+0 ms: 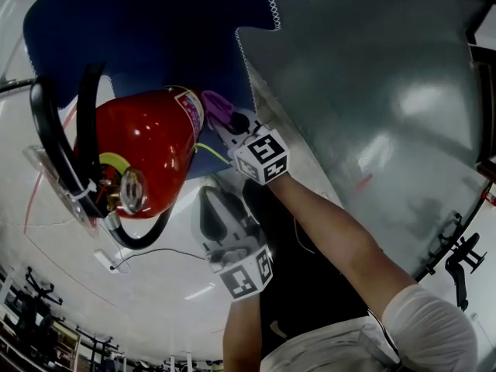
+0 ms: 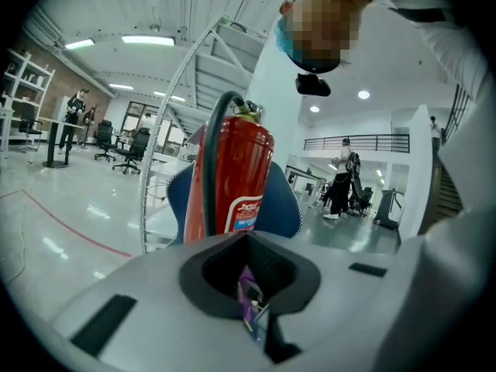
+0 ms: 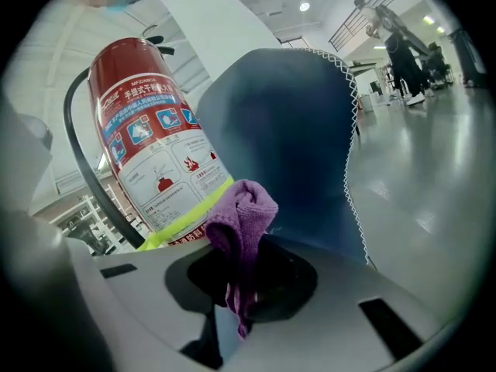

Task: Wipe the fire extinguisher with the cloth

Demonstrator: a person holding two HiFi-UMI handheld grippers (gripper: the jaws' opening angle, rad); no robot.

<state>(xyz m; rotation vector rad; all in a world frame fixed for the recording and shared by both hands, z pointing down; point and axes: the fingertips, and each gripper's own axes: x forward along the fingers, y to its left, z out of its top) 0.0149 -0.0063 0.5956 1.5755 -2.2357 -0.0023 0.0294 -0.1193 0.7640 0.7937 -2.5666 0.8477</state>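
Red cylindrical fire extinguisher (image 1: pixel 147 149) stands upright on a blue fabric mat (image 1: pixel 155 29), just ahead of the right gripper (image 1: pixel 232 126). That gripper is clenched on a bunched purple cloth (image 3: pixel 248 208) held at the extinguisher's lower label, apparently positioned for wiping. The left gripper (image 2: pixel 252 301), jaws together, points at the cylinder from close by, perhaps to steady it.

The head view looks steeply down onto the top of the fire extinguisher (image 1: pixel 147 153) from close above. The left gripper view faces it level from low down and near. The right gripper view sits closer still, seemingly tilted upward, with the cloth (image 3: pixel 244 223) right before it. All three share the extinguisher and blue mat (image 1: pixel 155 29)
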